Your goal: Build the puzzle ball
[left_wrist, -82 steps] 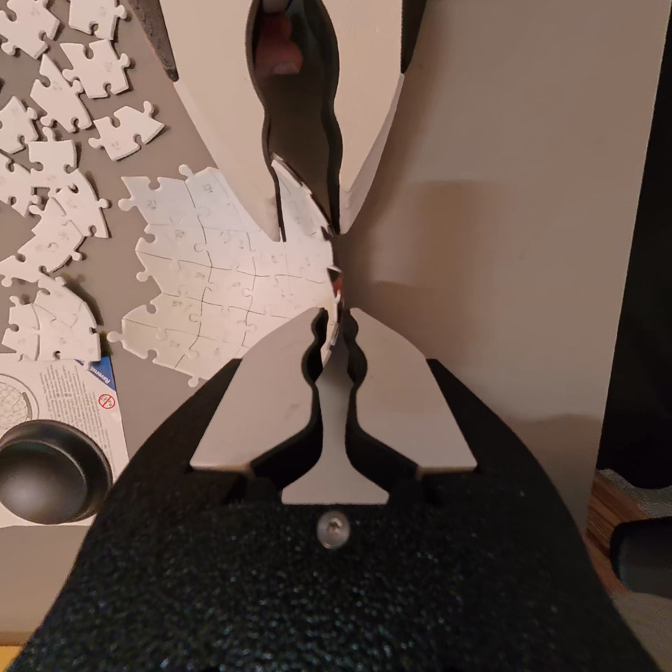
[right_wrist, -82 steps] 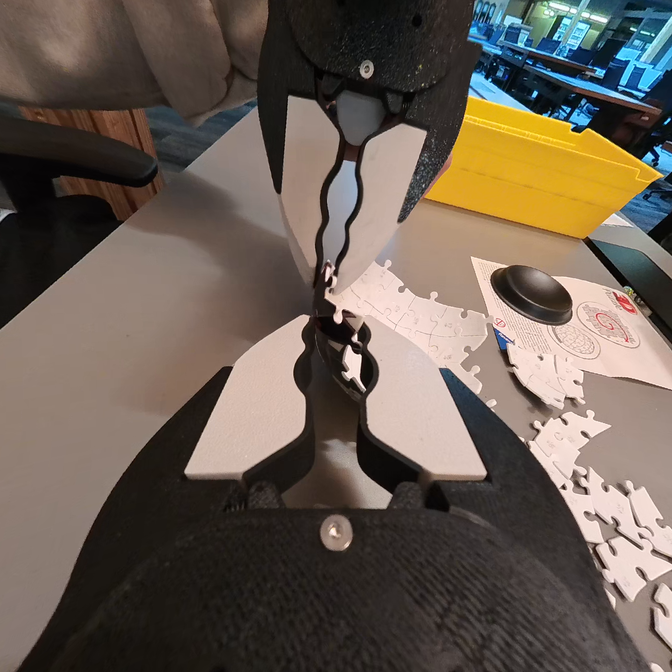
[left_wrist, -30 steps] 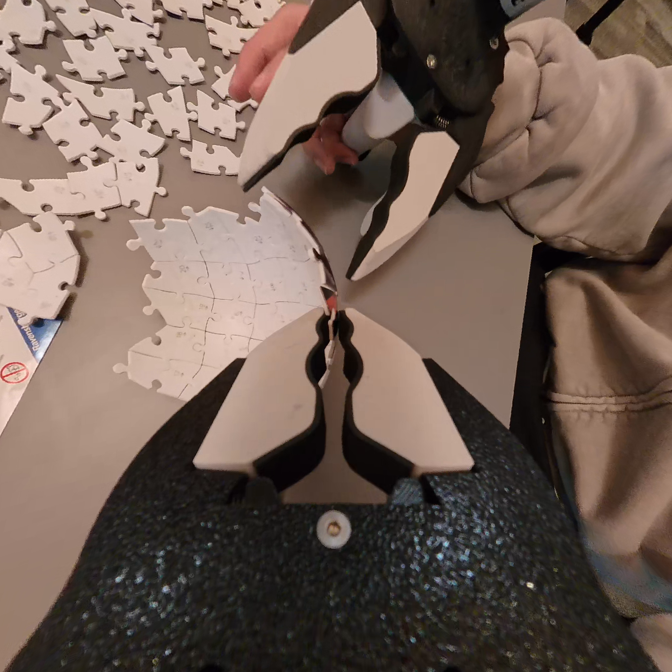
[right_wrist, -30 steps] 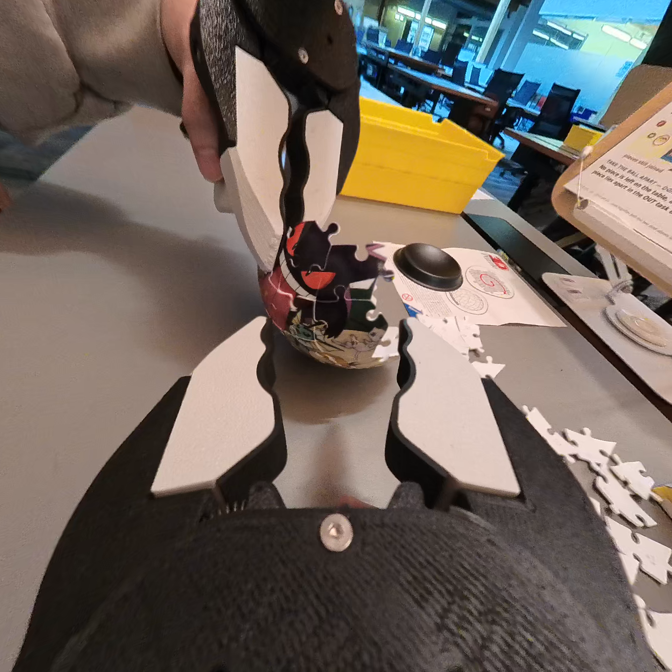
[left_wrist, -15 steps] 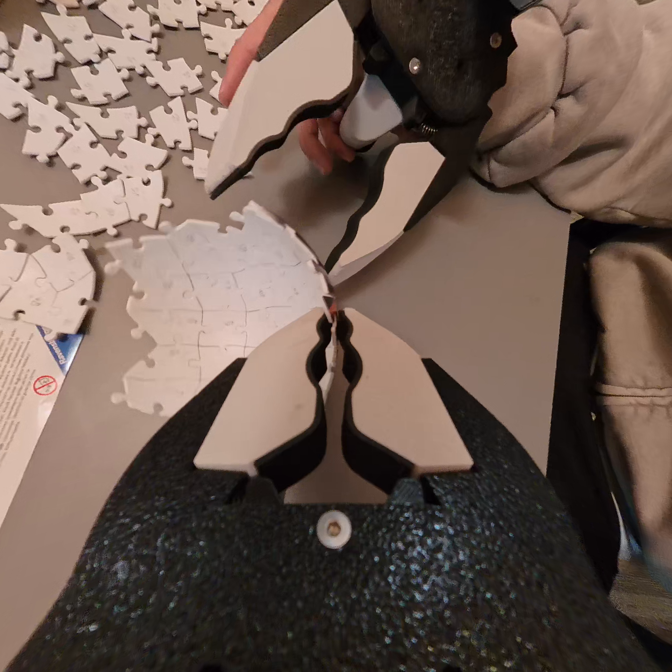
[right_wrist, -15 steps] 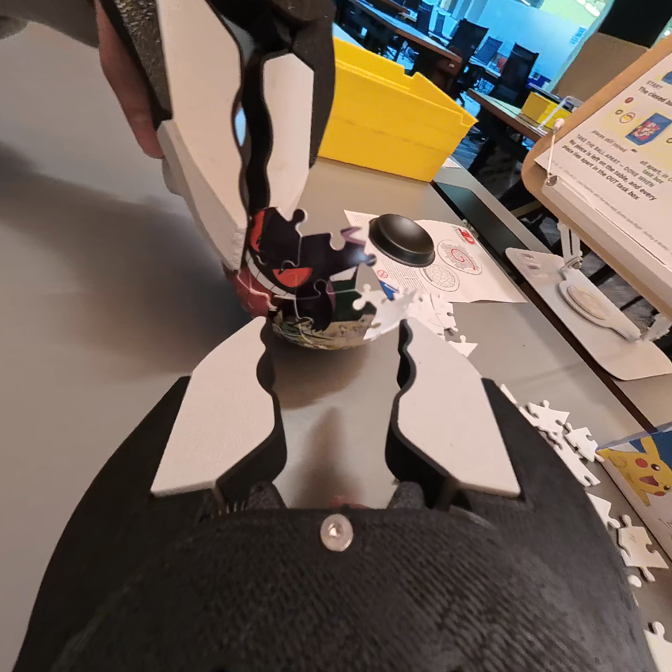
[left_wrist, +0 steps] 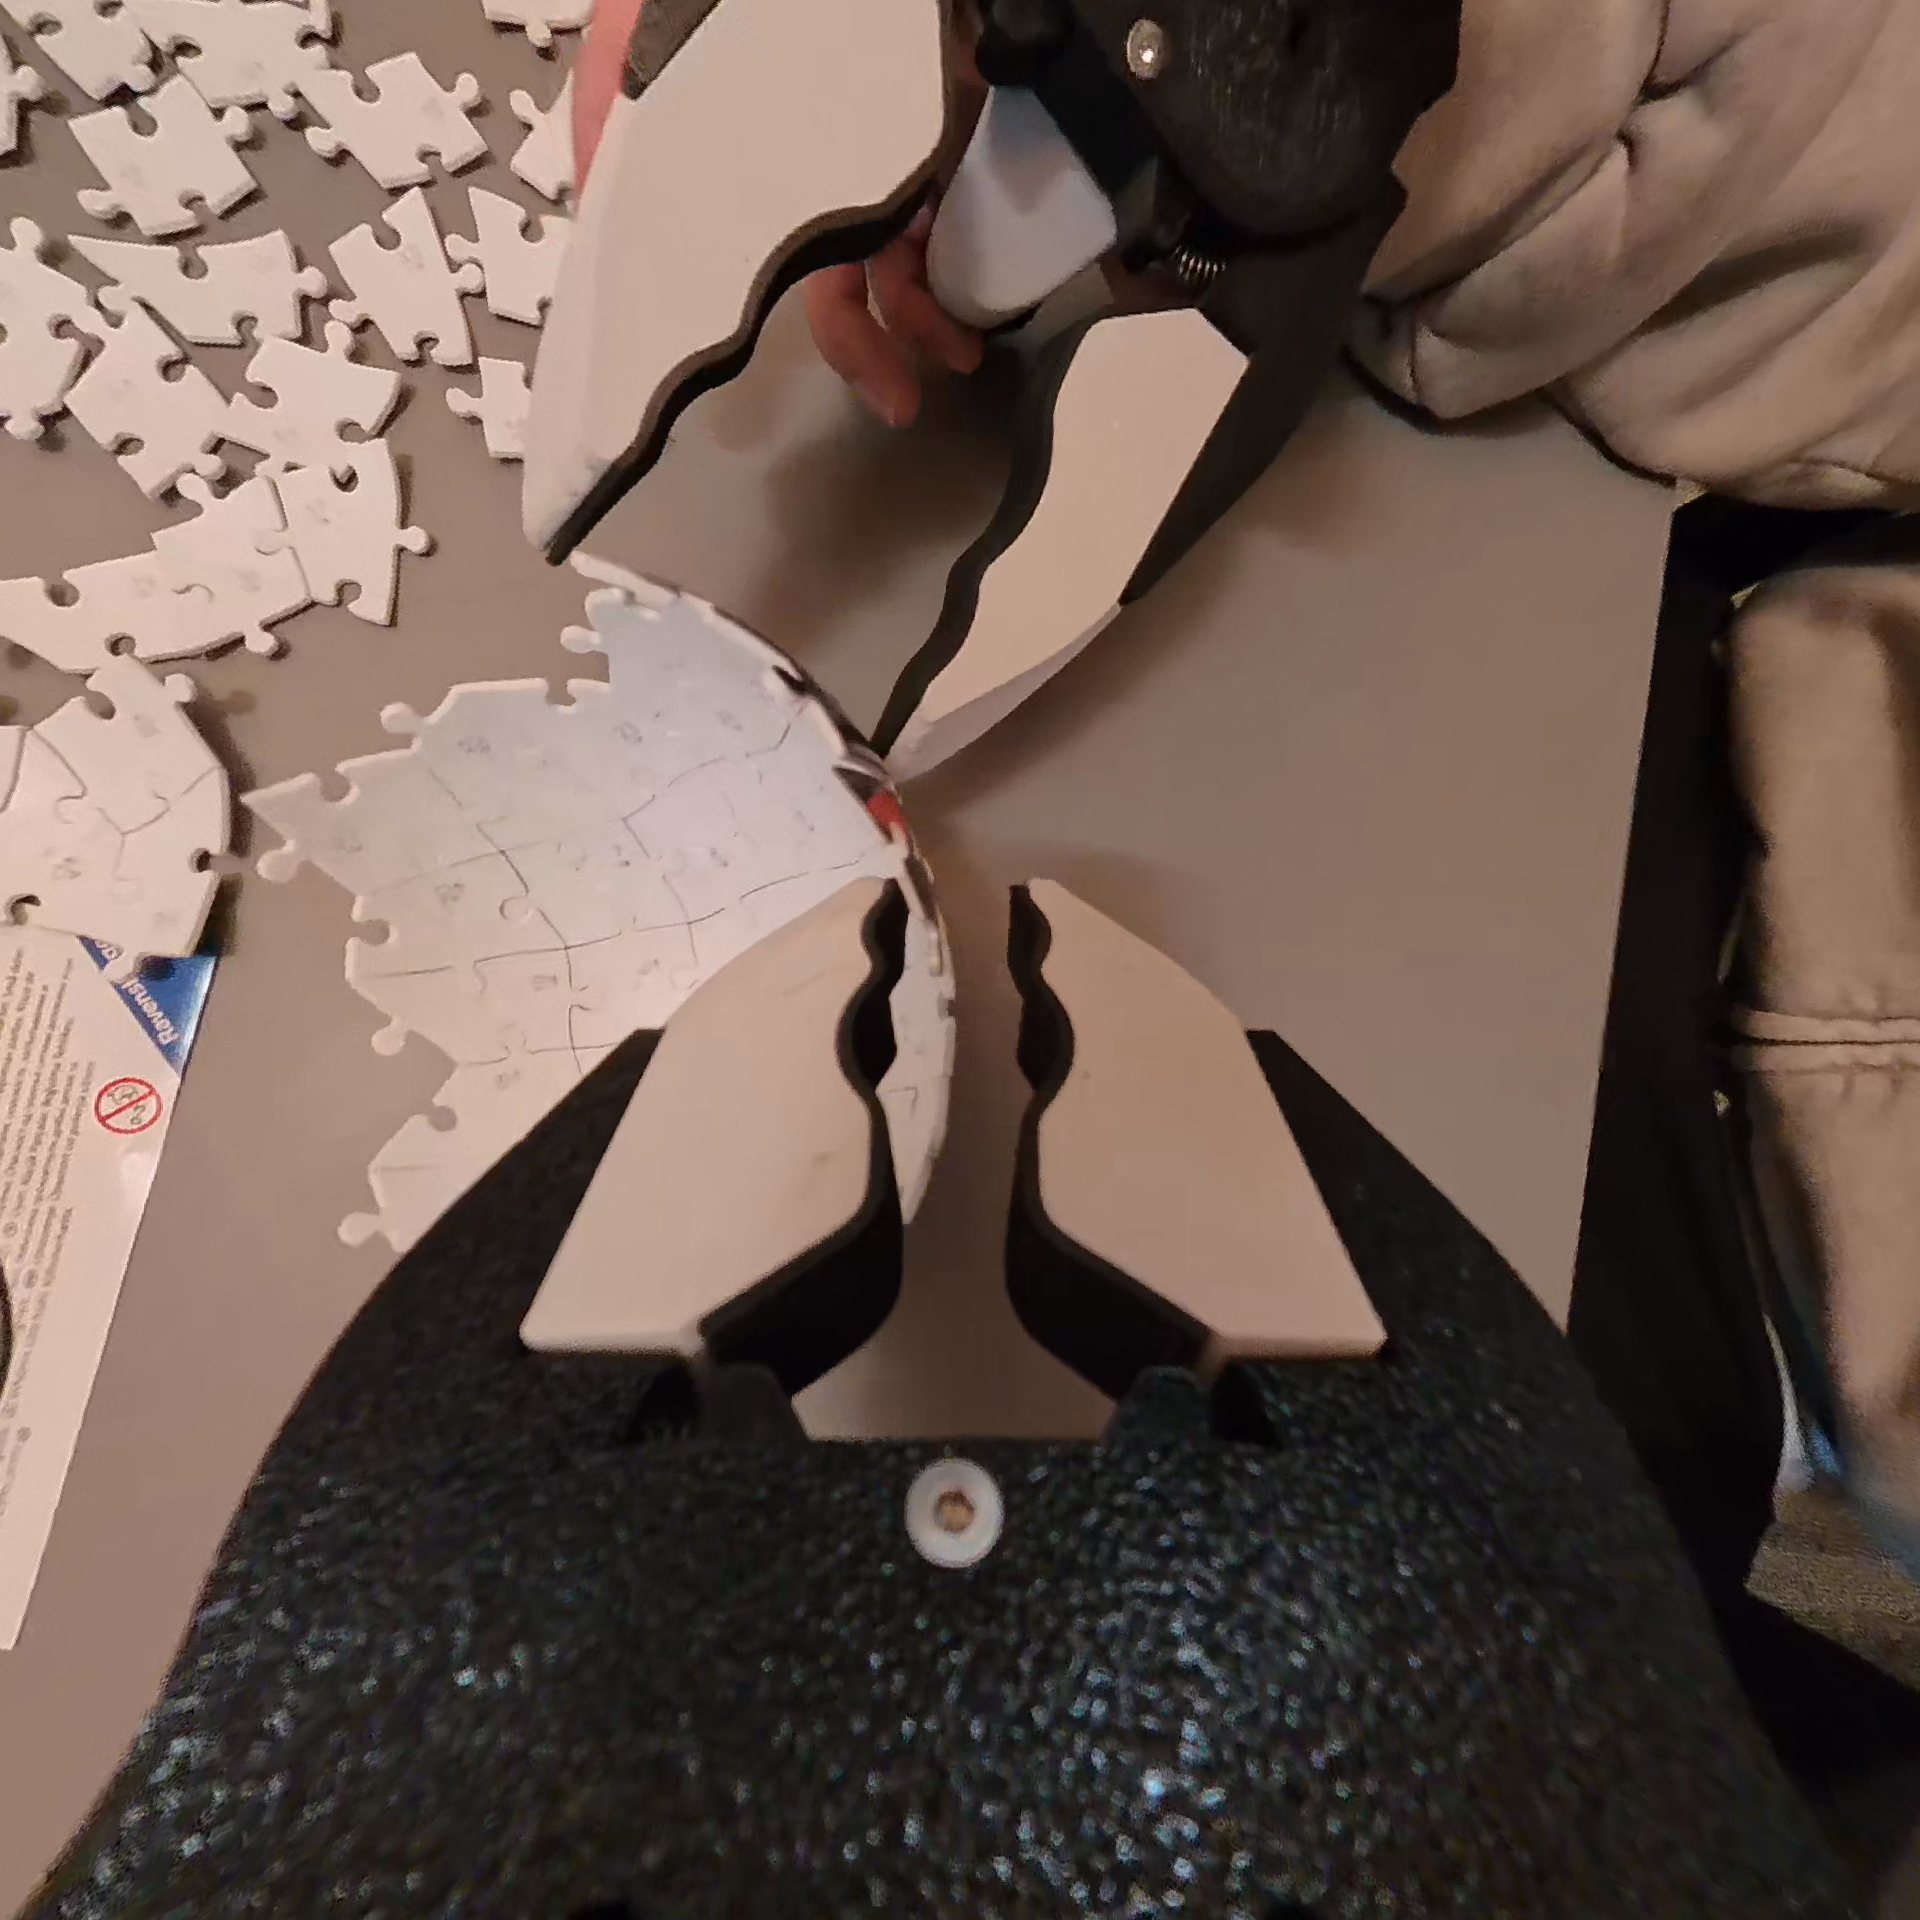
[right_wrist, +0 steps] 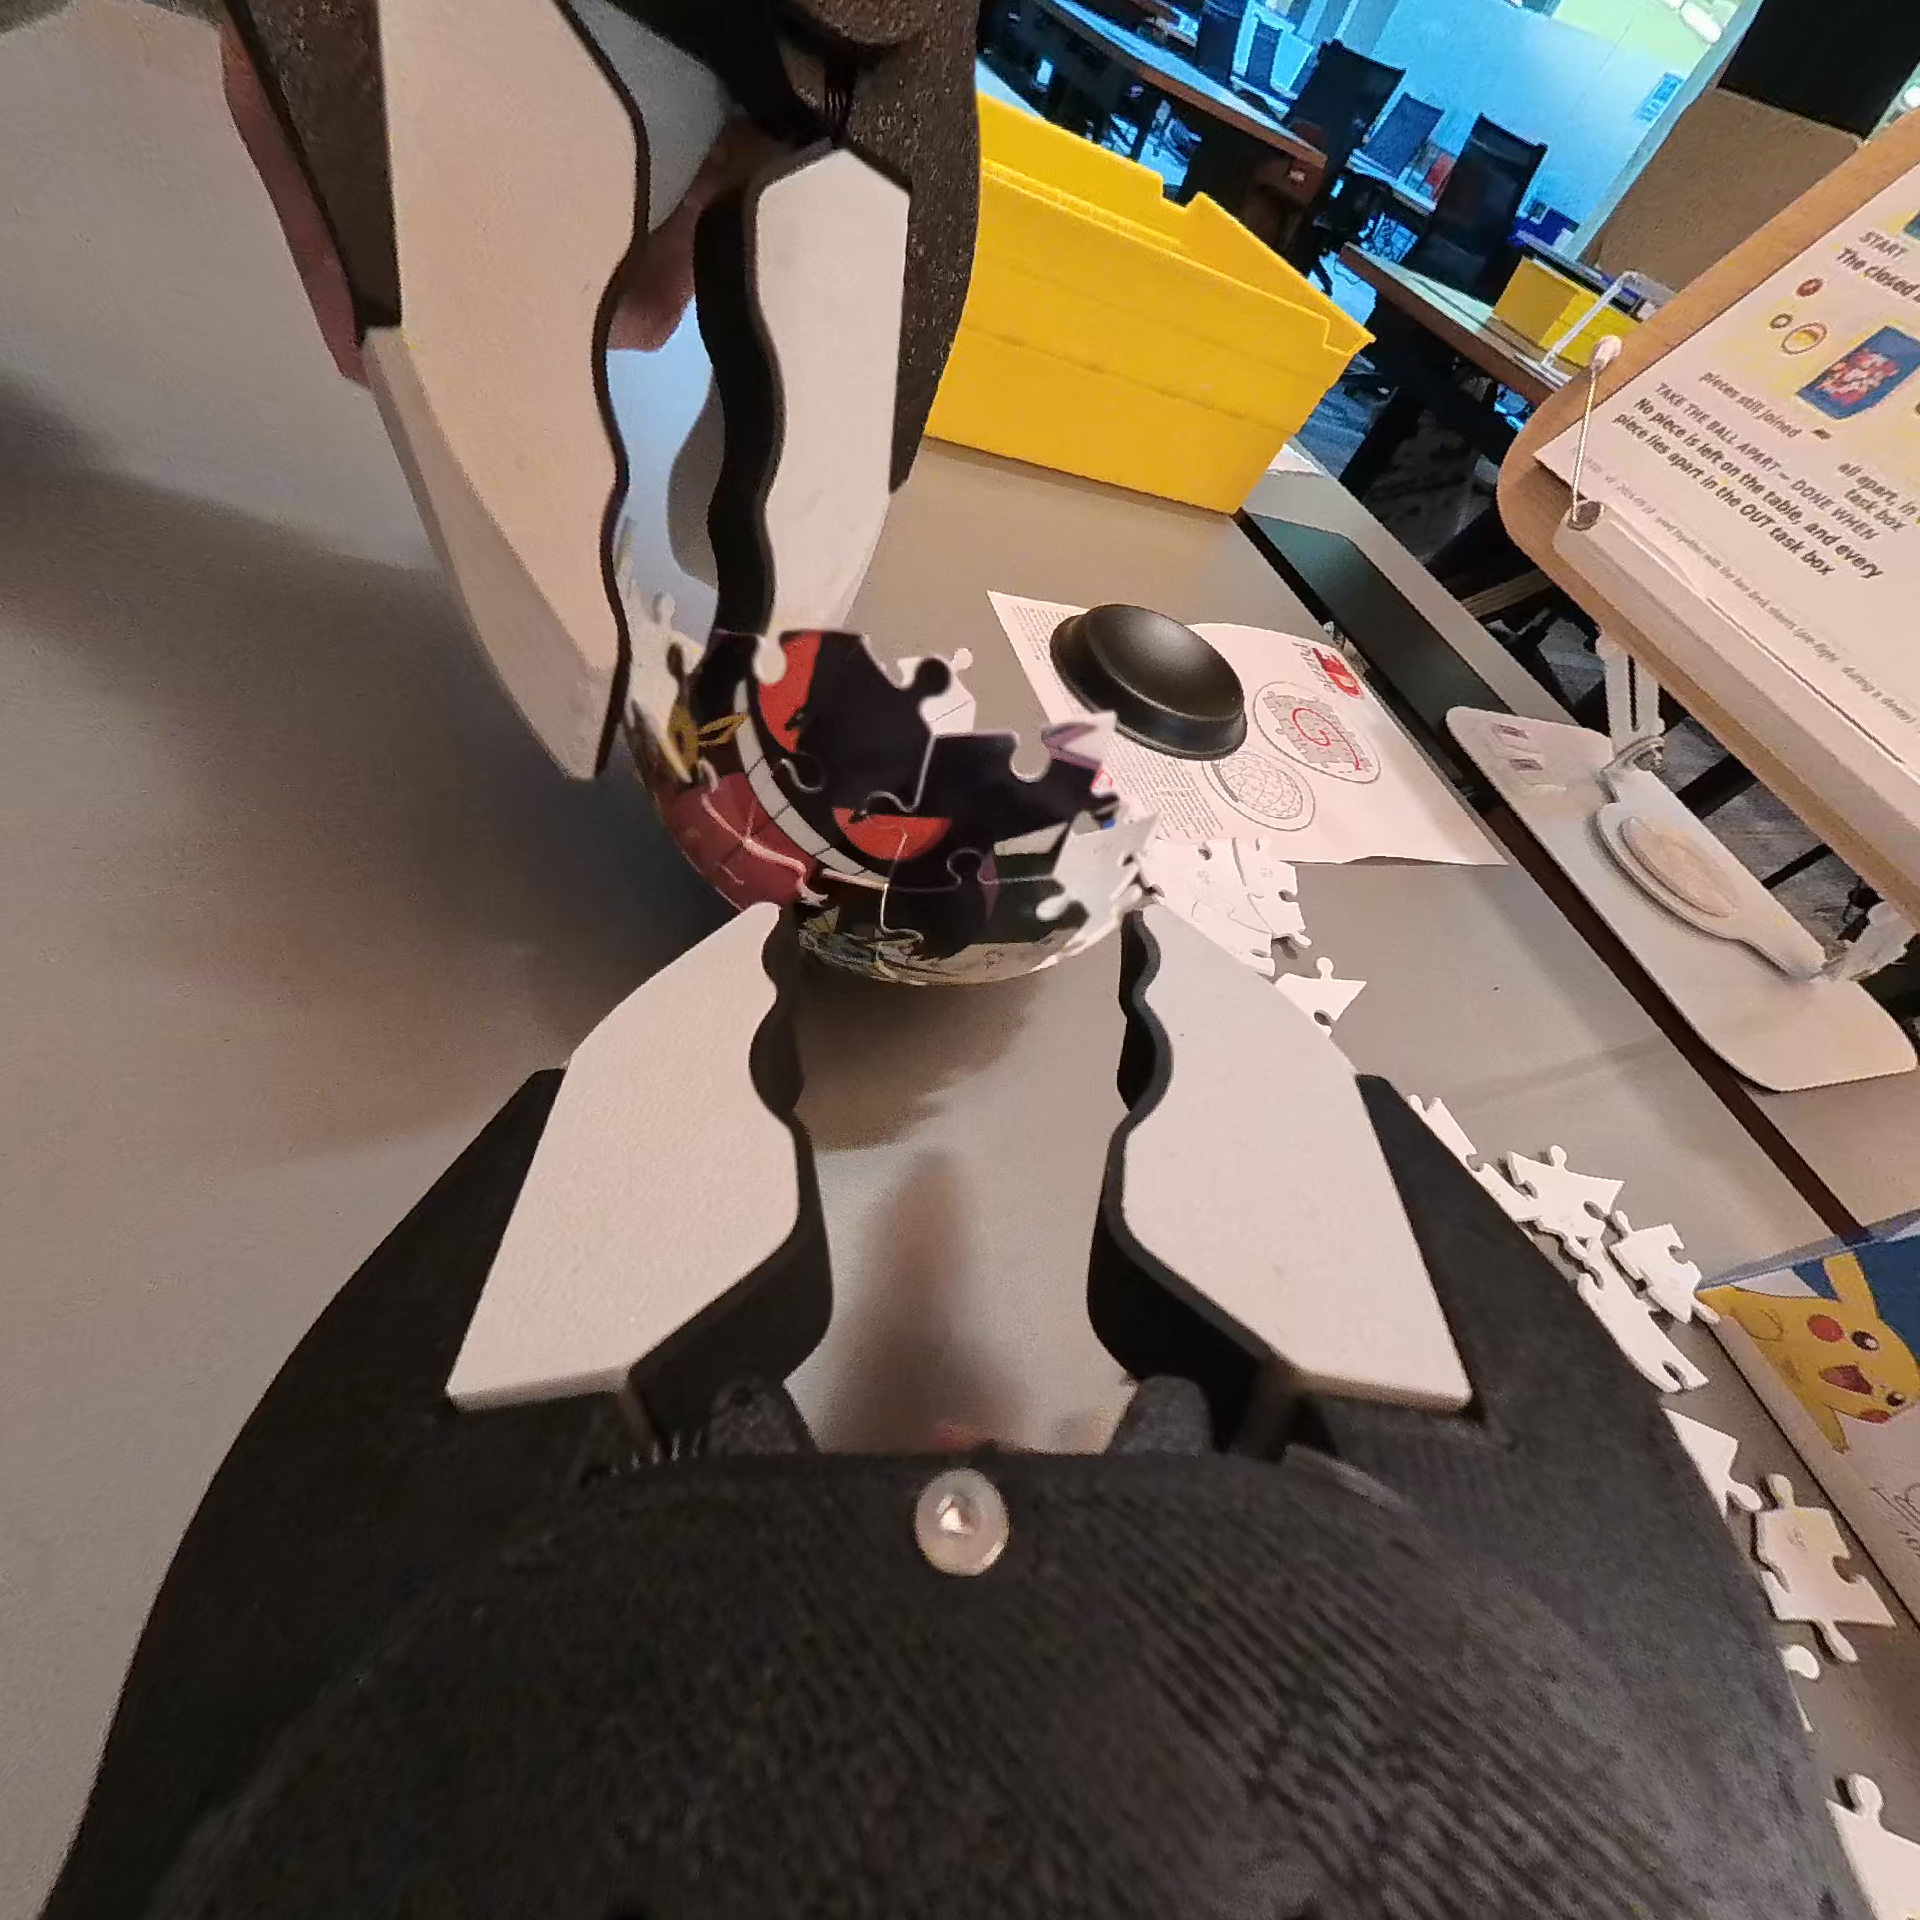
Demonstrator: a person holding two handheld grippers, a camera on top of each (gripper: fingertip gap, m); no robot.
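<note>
The partly built puzzle ball (left_wrist: 623,831) is a bowl-shaped shell resting on the grey table, white inside. Its printed dark and red outside shows in the right wrist view (right_wrist: 894,810). My left gripper (left_wrist: 958,891) is open a little. The shell's near rim stands between its jaws, against the left finger, with a gap to the right finger. It shows from above in the right wrist view (right_wrist: 670,696). My right gripper (right_wrist: 951,930) is open wide and empty, just short of the shell. In the left wrist view (left_wrist: 722,644) it straddles the shell's far rim.
Loose white pieces (left_wrist: 239,312) and small joined groups (left_wrist: 114,831) lie left of the shell. A black dome stand (right_wrist: 1148,681) sits on a leaflet (right_wrist: 1299,769). A yellow bin (right_wrist: 1122,343), a clipboard stand (right_wrist: 1766,436) and a printed box (right_wrist: 1829,1340) stand around. A sleeve (left_wrist: 1662,208) is at the table edge.
My left gripper, shut on the shell's rim until half a second ago, has opened a little. My right gripper let go of the rim earlier, opened wide and moved closer to the shell.
</note>
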